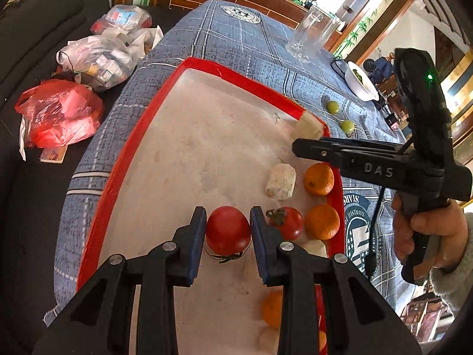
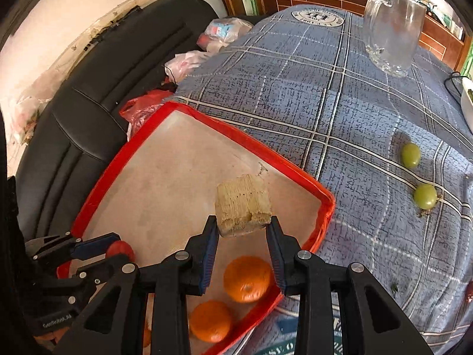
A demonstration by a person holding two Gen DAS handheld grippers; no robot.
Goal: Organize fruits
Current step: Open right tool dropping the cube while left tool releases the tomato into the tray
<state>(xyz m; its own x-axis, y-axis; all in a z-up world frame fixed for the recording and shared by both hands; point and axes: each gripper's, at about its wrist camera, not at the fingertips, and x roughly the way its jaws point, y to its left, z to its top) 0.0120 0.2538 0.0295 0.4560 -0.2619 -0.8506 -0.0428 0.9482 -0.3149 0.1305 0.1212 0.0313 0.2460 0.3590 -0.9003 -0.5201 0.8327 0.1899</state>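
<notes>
A red-rimmed tray (image 1: 142, 136) lies on the blue plaid cloth. My left gripper (image 1: 228, 227) is shut on a red tomato (image 1: 228, 230) just above the tray floor. A second tomato (image 1: 288, 222), oranges (image 1: 319, 179) (image 1: 322, 222) and a pale sugarcane piece (image 1: 280, 181) lie in the tray. My right gripper (image 2: 242, 232) is shut on another sugarcane piece (image 2: 242, 204) over the tray's far right corner (image 2: 325, 204); it also shows in the left wrist view (image 1: 307, 127). Two green grapes (image 2: 410, 155) (image 2: 425, 196) lie on the cloth outside the tray.
A glass mug (image 2: 391, 26) stands at the far end of the table. A white bowl (image 1: 362, 81) sits at the right edge. Plastic bags (image 1: 59, 112) lie on the black sofa (image 2: 88, 112) left of the table.
</notes>
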